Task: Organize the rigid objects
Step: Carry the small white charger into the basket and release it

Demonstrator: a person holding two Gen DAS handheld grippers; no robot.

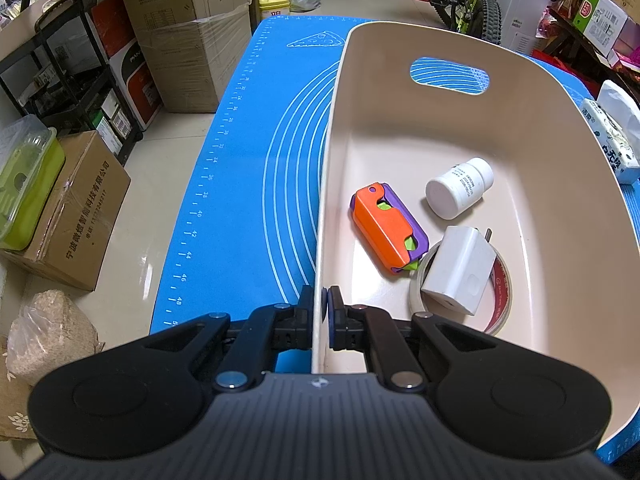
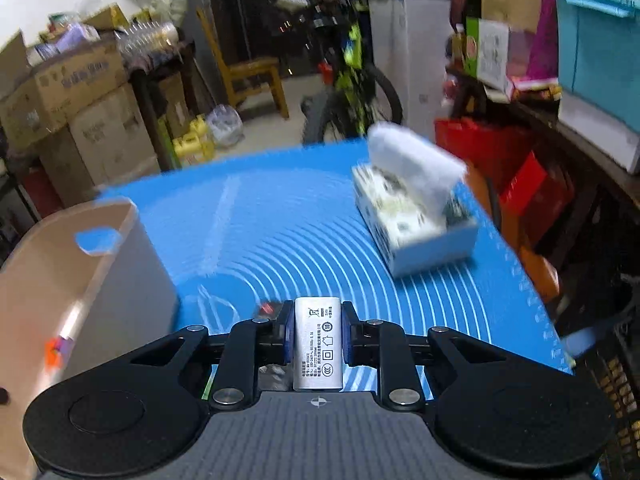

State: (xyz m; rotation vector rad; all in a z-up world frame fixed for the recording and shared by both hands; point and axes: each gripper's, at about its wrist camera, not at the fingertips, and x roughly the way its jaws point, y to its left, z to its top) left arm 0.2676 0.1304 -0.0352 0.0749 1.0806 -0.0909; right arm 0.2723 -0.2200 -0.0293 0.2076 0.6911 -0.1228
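A cream plastic bin (image 1: 540, 152) stands on the blue mat (image 1: 248, 140). In it lie an orange and purple toy (image 1: 386, 226), a white pill bottle (image 1: 458, 192), a white charger cube (image 1: 460, 270) and a tape roll (image 1: 502, 300) under the cube. My left gripper (image 1: 325, 300) is shut on the bin's near left rim. My right gripper (image 2: 318, 328) is shut on a white power adapter (image 2: 318, 344) and holds it above the mat (image 2: 280, 216), to the right of the bin (image 2: 80, 264). The right wrist view is blurred.
A tissue box (image 2: 416, 216) sits on the mat's right side, also in the left wrist view (image 1: 612, 136). A small red object (image 2: 268, 309) shows just left of my right fingers. Cardboard boxes (image 1: 184, 36), a bicycle (image 2: 352, 92) and shelves surround the table.
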